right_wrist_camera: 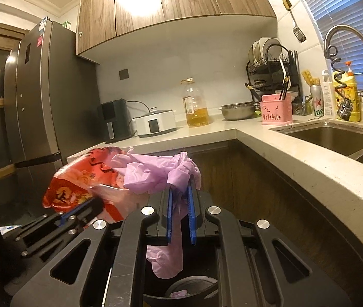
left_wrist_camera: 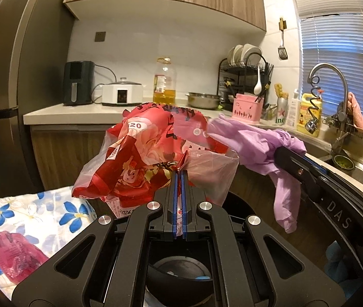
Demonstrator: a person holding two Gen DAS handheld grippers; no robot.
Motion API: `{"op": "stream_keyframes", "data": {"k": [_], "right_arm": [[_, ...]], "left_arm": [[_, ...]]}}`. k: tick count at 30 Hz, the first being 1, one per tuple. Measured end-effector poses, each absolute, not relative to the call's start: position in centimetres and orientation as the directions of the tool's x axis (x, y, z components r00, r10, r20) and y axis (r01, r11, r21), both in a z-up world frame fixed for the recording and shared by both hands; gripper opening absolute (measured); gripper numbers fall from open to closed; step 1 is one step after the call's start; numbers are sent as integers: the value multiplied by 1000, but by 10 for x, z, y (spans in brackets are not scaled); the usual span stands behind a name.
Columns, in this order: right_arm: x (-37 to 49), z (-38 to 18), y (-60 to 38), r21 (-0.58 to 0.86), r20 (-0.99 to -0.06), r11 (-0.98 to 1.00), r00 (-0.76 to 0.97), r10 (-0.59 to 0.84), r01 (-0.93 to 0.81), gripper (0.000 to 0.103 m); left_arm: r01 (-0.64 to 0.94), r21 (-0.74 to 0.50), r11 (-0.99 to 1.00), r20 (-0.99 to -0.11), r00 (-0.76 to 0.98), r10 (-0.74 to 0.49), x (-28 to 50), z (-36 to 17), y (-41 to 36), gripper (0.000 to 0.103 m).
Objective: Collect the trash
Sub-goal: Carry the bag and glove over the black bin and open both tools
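Kitchen counter (right_wrist_camera: 271,138) behind | left hand-held gripper (left_wrist_camera: 180,176) clamping red wrapper bag (left_wrist_camera: 140,158) | right hand-held gripper (right_wrist_camera: 180,192) pinching purple glove (right_wrist_camera: 155,171) | both hanging over dark bin (right_wrist_camera: 191,289) | dropping pending | 1 pink wrapper (left_wrist_camera: 12,253) remaining on floral cloth (left_wrist_camera: 40,212)

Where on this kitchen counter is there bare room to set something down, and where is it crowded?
Bare: the counter between the oil bottle and the sink, running forward along the sink's near edge; also a strip in front of the white cooker. Crowded: the far corner around the steel bowl, pink caddy and dish rack.
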State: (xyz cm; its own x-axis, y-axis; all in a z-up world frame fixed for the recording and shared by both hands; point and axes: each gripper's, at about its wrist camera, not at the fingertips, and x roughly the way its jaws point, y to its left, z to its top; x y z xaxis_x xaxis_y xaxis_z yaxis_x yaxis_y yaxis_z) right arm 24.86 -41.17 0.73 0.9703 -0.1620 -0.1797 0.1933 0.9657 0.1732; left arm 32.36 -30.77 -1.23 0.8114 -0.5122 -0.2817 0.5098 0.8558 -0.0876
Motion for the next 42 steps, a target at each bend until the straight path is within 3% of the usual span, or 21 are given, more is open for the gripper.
{"op": "stream_keyframes", "data": {"k": [7, 12, 18, 24, 28, 33, 42], "right_arm": [[261, 0, -413, 170, -212, 966, 965, -157, 194, 25], [262, -3, -417, 178, -211, 964, 965, -158, 197, 43], [258, -4, -421, 189, -209, 959, 963, -173, 213, 47], [253, -2, -415, 182, -207, 959, 962, -181, 219, 56], [248, 1, -412, 177, -206, 959, 961, -183, 221, 64], [234, 5, -405, 173, -206, 959, 960, -187, 224, 83], [209, 3, -382, 187, -220, 962, 963, -155, 197, 88]], "left_arm": [[535, -92, 840, -320, 783, -534, 336, -26, -316, 3], [539, -100, 836, -338, 772, -538, 342, -35, -317, 29], [517, -118, 847, -333, 783, -525, 342, -39, -307, 58], [476, -133, 869, -319, 810, -492, 336, -35, -291, 77], [435, -138, 890, -317, 832, -456, 331, -30, -278, 83], [364, -146, 920, -299, 870, -391, 310, -25, -252, 95], [247, -128, 960, -283, 919, -274, 257, -28, -192, 97]]}}
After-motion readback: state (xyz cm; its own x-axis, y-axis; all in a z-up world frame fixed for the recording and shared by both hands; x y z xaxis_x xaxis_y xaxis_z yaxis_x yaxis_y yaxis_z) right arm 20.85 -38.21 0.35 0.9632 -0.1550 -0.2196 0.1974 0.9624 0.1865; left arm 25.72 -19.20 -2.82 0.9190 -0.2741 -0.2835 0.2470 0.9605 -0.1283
